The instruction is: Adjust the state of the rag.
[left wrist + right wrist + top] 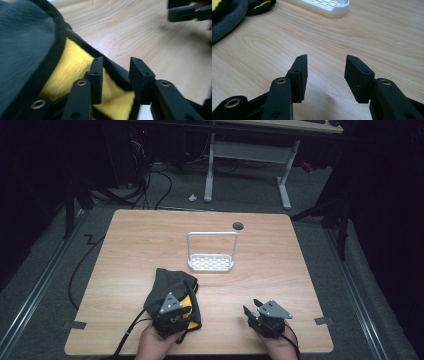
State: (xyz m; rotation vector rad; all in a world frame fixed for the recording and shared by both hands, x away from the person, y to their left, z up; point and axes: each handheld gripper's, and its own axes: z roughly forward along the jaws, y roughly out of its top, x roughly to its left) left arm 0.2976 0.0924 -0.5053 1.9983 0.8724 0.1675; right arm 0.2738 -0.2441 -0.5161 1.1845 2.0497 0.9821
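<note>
A dark grey fleece garment (167, 285) with a black hem and yellow lining (72, 65) lies bunched on the near left of the wooden table (150, 240). My left gripper (176, 310) rests over its near edge. Its jaws (116, 62) stand apart, with the black hem and yellow lining running between them and neither pad pressing on the cloth. My right gripper (252, 310) hovers low over bare wood at the near right, jaws (327, 58) open with nothing between them. It is blurred at the top right of the left gripper view (185, 11).
A small white rack (211, 263) with a tall loop handle stands at the table's middle, beyond both grippers. A round cable hole (238, 226) sits near the far edge. Grey tape marks (75, 324) flag the near corners. Cables and a white-legged desk (247, 152) lie beyond the table.
</note>
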